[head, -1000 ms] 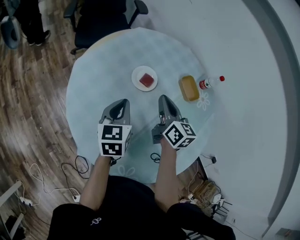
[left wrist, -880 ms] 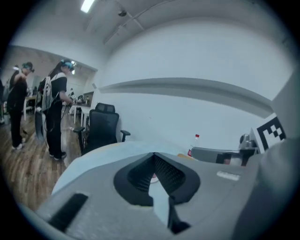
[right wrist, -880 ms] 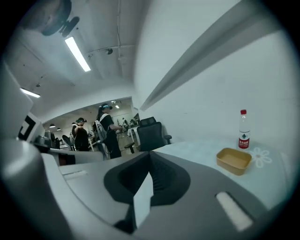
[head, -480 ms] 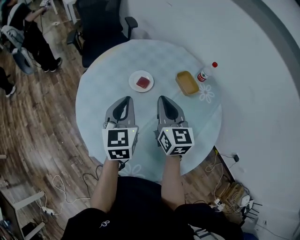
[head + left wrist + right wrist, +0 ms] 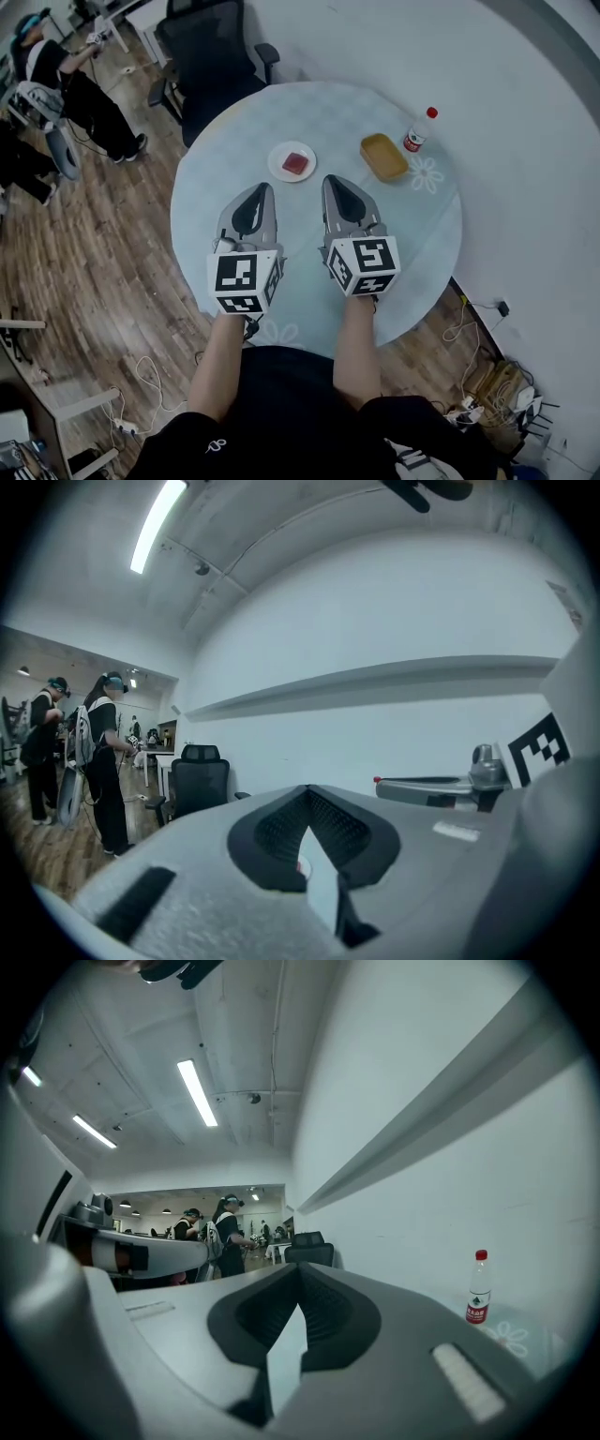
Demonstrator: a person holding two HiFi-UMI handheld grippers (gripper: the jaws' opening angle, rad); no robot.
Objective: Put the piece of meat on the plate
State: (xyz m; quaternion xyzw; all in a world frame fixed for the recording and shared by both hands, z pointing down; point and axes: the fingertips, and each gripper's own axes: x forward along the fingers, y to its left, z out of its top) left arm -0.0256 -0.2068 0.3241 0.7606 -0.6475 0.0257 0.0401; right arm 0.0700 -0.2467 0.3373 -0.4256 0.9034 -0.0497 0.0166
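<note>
**A:** Piece of meat: a red slab lying flat on the small white plate, on the far half of the round table. It reads as placed.

**B:** Agreed. Tools, left to right?

**A:** Left gripper: jaws closed tip to tip, nothing between them. It is held level over the near part of the table, apart from the plate. Right gripper: same, jaws fully together and empty, just beside the left one.

**B:** So which step is this?

**A:** My judgement is that the placing is done. This looks like the end of the task, with both tools clear of the plate.

**B:** Next move?

**A:** Little is called for. Any reach forward should avoid nudging the plate's rim. The yellow tray and the bottle on the right play no part.
</note>
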